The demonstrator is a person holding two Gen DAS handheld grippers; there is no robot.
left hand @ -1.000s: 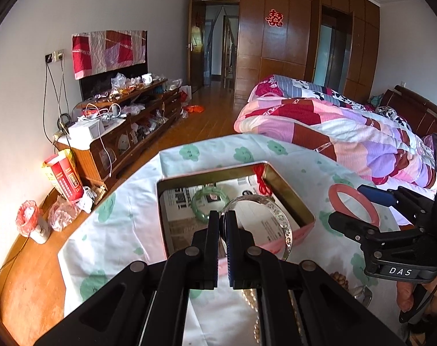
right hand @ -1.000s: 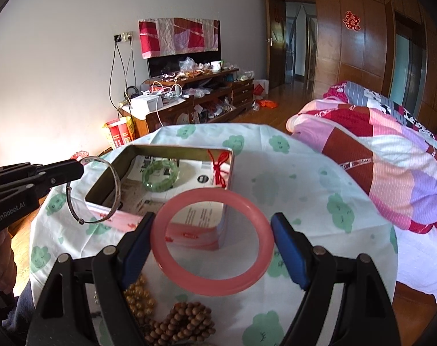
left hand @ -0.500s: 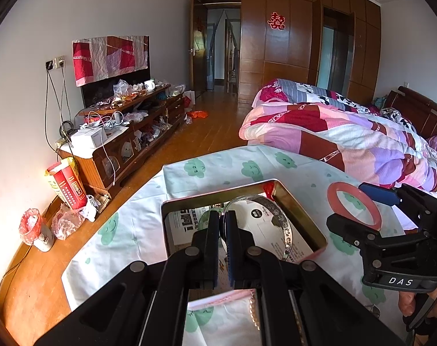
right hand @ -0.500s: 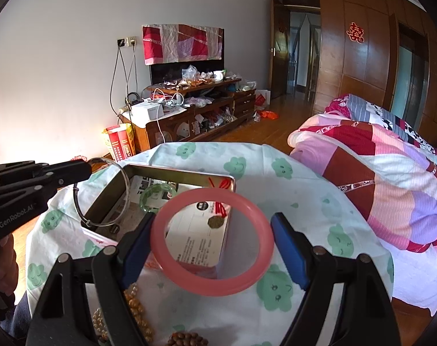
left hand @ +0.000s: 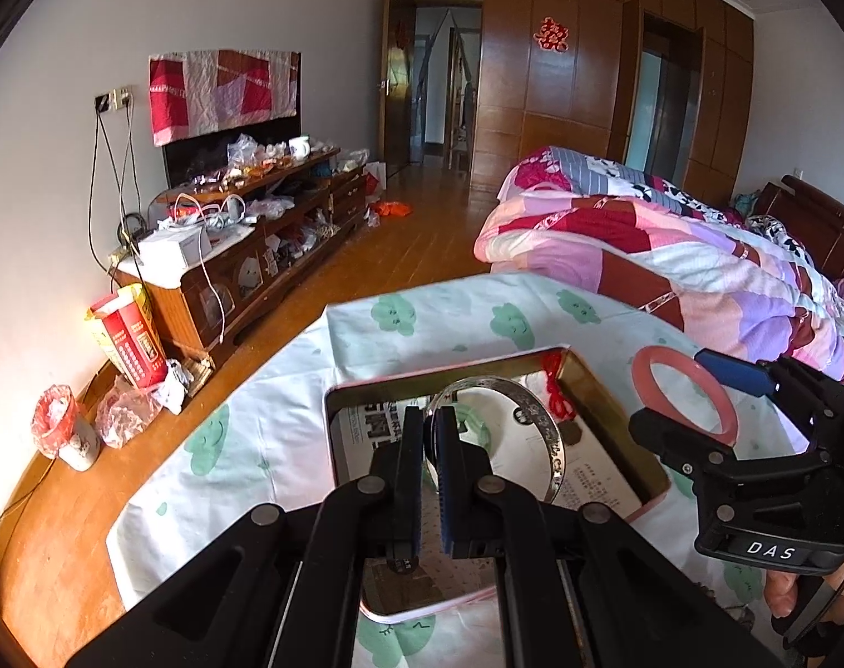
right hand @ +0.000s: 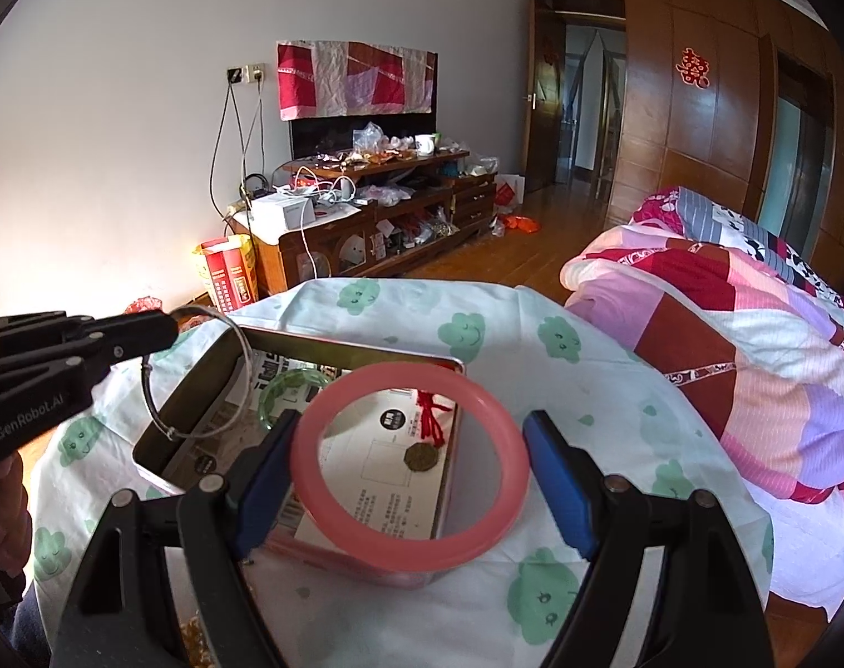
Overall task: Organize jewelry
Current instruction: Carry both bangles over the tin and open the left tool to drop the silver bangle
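Observation:
My left gripper (left hand: 430,437) is shut on a thin silver bangle (left hand: 549,434) and holds it over the open metal tin (left hand: 611,395). The left gripper also shows in the right wrist view (right hand: 168,325) with the silver bangle (right hand: 246,356) hanging at the tin's left wall (right hand: 199,378). My right gripper (right hand: 410,453) is shut on a pink bangle (right hand: 332,512) above the tin's near end; it also shows in the left wrist view (left hand: 683,389). In the tin lie a green bangle (right hand: 280,384), a red knot charm (right hand: 430,417) and a coin (right hand: 420,456).
The tin stands on a table with a white cloth printed with green clouds (right hand: 555,334). A bed with a patchwork quilt (right hand: 755,334) is to the right. A cluttered TV cabinet (right hand: 366,222) stands by the far wall. Wood beads (right hand: 191,640) peek out at the near edge.
Both grippers have moved forward over the tin with their bangles. The silver bangle now hangs inside the tin's rim, and the bead strands have slipped mostly out of view.

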